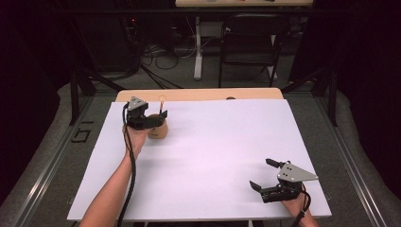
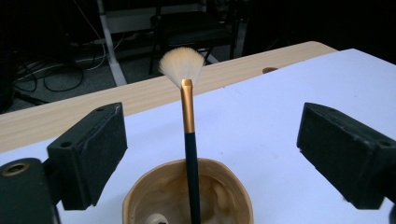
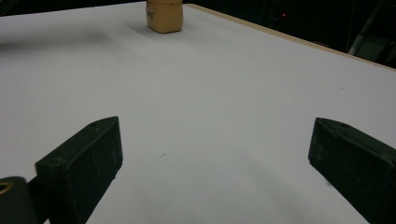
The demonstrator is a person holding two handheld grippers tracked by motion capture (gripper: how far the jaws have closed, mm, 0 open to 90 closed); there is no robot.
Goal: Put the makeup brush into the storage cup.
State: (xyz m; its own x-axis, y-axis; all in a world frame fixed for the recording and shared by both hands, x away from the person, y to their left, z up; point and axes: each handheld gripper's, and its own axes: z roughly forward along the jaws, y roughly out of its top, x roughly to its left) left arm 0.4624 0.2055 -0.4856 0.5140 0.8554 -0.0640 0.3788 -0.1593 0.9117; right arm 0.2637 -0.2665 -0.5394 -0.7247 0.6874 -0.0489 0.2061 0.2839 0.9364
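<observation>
While the makeup brush (image 2: 188, 122) stands upright in the wooden cup (image 2: 187, 193), centre the left gripper (image 2: 212, 154) on its handle before closing.
Brush at mid-frame between wide-open jaws, touching neither; cup at lower centre on the white board (image 1: 213, 142); right gripper (image 1: 270, 176), lower right, gapes wide, holding nothing.

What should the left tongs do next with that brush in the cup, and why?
Probably draw back a little. The brush stands upright in the tan cup, and the left tongs are open wide with both jaws apart from the handle, so it looks already placed.
</observation>
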